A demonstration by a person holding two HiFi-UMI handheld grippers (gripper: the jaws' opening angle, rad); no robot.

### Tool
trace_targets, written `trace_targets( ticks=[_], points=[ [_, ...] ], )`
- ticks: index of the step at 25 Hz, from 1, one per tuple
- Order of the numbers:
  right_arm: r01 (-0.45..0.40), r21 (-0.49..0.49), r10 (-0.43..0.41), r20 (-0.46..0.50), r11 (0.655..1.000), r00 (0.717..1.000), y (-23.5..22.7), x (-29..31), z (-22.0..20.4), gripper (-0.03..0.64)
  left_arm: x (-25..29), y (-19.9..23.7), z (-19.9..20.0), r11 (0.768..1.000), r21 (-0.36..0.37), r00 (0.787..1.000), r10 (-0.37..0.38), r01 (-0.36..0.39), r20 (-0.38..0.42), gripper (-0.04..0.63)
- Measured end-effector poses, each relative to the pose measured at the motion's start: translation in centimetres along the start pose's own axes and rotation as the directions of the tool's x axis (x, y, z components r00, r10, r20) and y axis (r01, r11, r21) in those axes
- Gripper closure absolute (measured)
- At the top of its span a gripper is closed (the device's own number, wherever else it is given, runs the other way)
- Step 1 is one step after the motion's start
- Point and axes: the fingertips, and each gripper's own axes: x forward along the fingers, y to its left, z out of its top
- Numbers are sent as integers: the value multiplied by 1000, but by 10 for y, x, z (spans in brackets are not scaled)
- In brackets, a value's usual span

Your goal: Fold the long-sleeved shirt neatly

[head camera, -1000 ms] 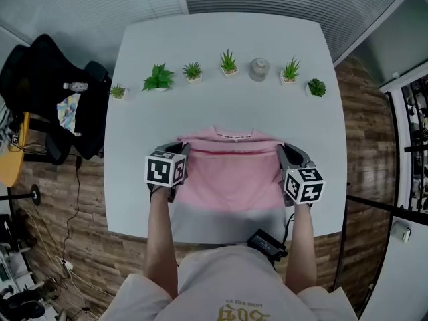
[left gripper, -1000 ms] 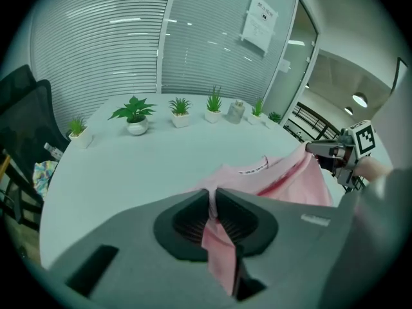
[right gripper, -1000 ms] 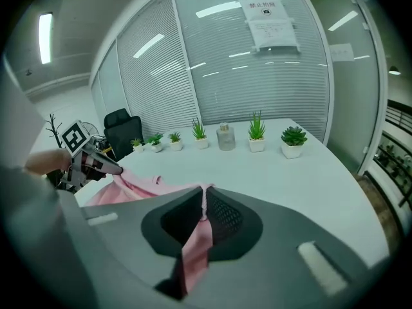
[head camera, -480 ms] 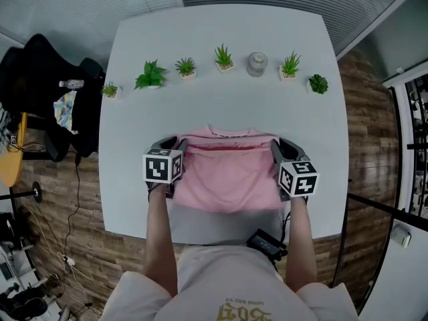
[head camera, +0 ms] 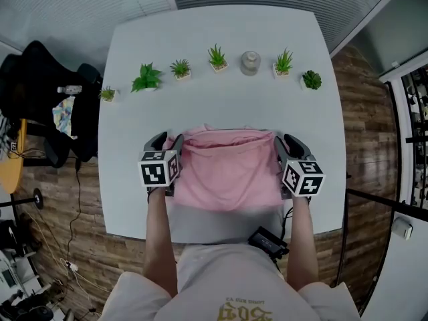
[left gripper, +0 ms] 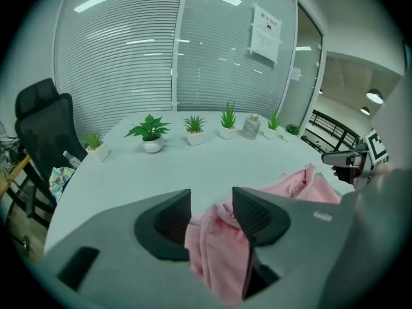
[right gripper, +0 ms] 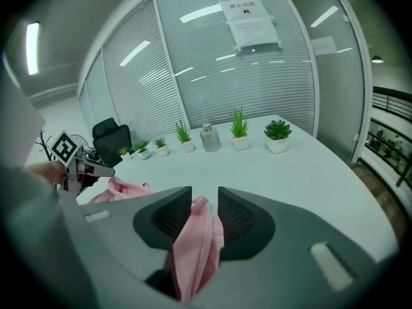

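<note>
Head view: pink shirt (head camera: 227, 169) lies on the white table (head camera: 221, 99), part-folded. It spans the gap between the two grippers, each side edge running into a set of fingers.

- left gripper (head camera: 166, 141): jaws have just been opening and stand about half apart. A fold of shirt (left gripper: 219, 250) hangs loose between the fingers (left gripper: 257, 214), brushing the right-hand one and clear of the other. No clamp.
- right gripper (head camera: 289, 142): same story, jaws just opened to a narrower gap. A bunch of cloth (right gripper: 196, 243) sits in it, not pinched from what I see.

Looks like the release after a fold. To do it well:
- open wider before backing off, so no pad snags the cloth
- pull both grippers straight back along the finger line, together, so the fold stays square
- the edge just ahead of the fingertips looks rumpled; it probably needs a smoothing pass

Pose: left forearm (head camera: 160, 239) and right forearm (head camera: 301, 239) run out parallel from the body. Both grippers point away from the person and slant down at the table, marker cubes on top. The row of plants (head camera: 217, 57) stands well beyond the fingertips.
</note>
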Motion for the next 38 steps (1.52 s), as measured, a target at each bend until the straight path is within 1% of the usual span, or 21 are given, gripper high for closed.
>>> trace_targets(
  ticks=[4,6,9,13,17,21,24,28,31,33,36,38],
  points=[
    [12,14,-13,51,1000,999,5,-19,10,479,-21,-1,15,1000,15,997,14,-15,73,385],
    [15,18,-16,73,1000,997,10,-28,14,485,-31,-6,21,1000,28,995,6,-9,102,394],
    [20,12,-21,98,1000,995,21,-41,18,488,-43,-18,23,999,47,992,-24,19,124,402],
    [22,10,-23,125,1000,992,37,-57,21,491,-57,-28,19,998,47,989,-57,51,140,402],
    [25,-3,-24,159,1000,987,59,-76,23,494,-78,-35,16,995,47,980,-95,88,177,411],
    [25,-8,-23,185,1000,982,86,-97,24,497,-102,-46,14,987,92,967,-146,130,211,417],
    [14,-13,-11,206,1000,979,108,-120,24,499,-121,-57,10,981,115,957,-178,155,231,447],
    [-2,-7,3,241,1000,971,131,-147,25,506,-147,-67,10,975,148,939,-199,163,280,499],
    [-4,-13,7,260,1000,966,144,-167,21,524,-168,-72,8,973,183,933,-189,137,307,553],
    [-4,0,4,273,1000,962,149,-179,20,545,-180,-77,8,970,207,928,-188,125,321,572],
    [-16,30,6,301,999,954,156,-194,18,593,-197,-82,4,970,195,919,-205,145,337,586],
    [-34,34,21,324,999,946,164,-204,16,604,-209,-84,-1,967,189,909,-228,170,348,586]
  ],
)
